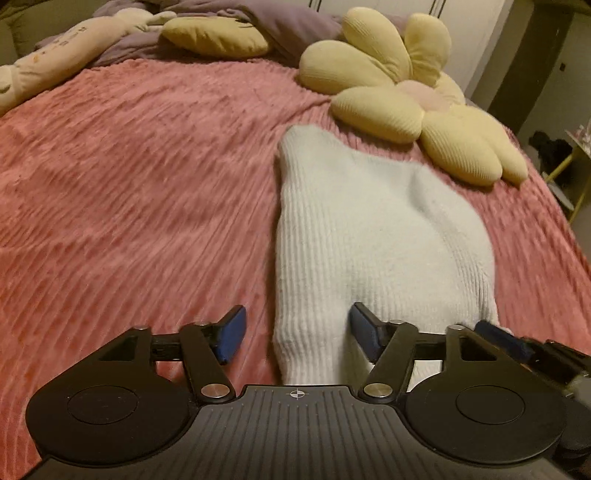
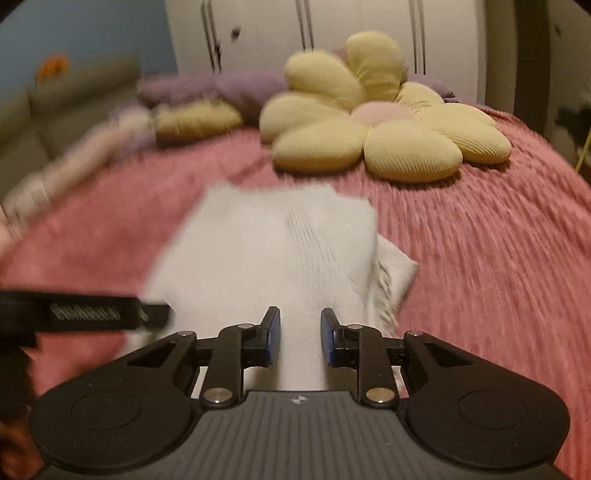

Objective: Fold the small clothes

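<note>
A white ribbed knit garment (image 1: 369, 236) lies folded on the pink bedspread (image 1: 129, 184). My left gripper (image 1: 297, 334) is open, its fingers astride the garment's near left edge. In the right wrist view the same garment (image 2: 266, 251) lies ahead, blurred. My right gripper (image 2: 300, 338) is open with a narrow gap, just over the garment's near edge, holding nothing. The left gripper's body (image 2: 85, 314) shows at the left of the right wrist view. The right gripper's blue fingertip (image 1: 495, 338) shows at the right of the left wrist view.
A yellow flower-shaped cushion (image 1: 406, 99) lies just beyond the garment, also in the right wrist view (image 2: 373, 122). A yellow pillow (image 1: 214, 37), a purple blanket (image 1: 280, 22) and a plush toy (image 1: 55, 55) lie at the head of the bed. White wardrobe doors (image 2: 332, 29) stand behind.
</note>
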Demonstrator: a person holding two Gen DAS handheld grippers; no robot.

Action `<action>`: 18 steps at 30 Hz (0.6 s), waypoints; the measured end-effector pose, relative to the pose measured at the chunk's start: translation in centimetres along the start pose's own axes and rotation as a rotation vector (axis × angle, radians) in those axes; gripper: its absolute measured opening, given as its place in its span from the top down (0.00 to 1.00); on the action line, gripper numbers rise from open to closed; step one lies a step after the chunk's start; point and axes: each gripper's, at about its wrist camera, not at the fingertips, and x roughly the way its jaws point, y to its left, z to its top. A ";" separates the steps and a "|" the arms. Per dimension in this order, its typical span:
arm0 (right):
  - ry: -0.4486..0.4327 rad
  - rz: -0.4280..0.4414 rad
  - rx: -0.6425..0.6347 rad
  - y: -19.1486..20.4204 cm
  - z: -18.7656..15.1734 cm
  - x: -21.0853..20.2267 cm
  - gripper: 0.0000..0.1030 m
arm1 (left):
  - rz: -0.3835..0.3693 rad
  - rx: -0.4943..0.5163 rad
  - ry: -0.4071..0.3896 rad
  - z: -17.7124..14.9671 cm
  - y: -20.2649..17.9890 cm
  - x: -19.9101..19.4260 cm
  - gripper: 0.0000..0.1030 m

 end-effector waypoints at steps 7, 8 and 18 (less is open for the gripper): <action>-0.007 -0.058 -0.147 1.0 -2.5 1.5 0.78 | 0.047 0.061 -0.037 -1.1 -0.5 0.3 0.20; -0.009 -0.052 -0.141 0.8 -2.6 1.6 0.78 | 0.047 0.058 -0.036 -1.1 -0.5 0.4 0.19; -0.014 0.023 -0.046 -0.3 0.1 0.1 0.78 | 0.056 -0.016 -0.128 0.8 0.2 -2.1 0.27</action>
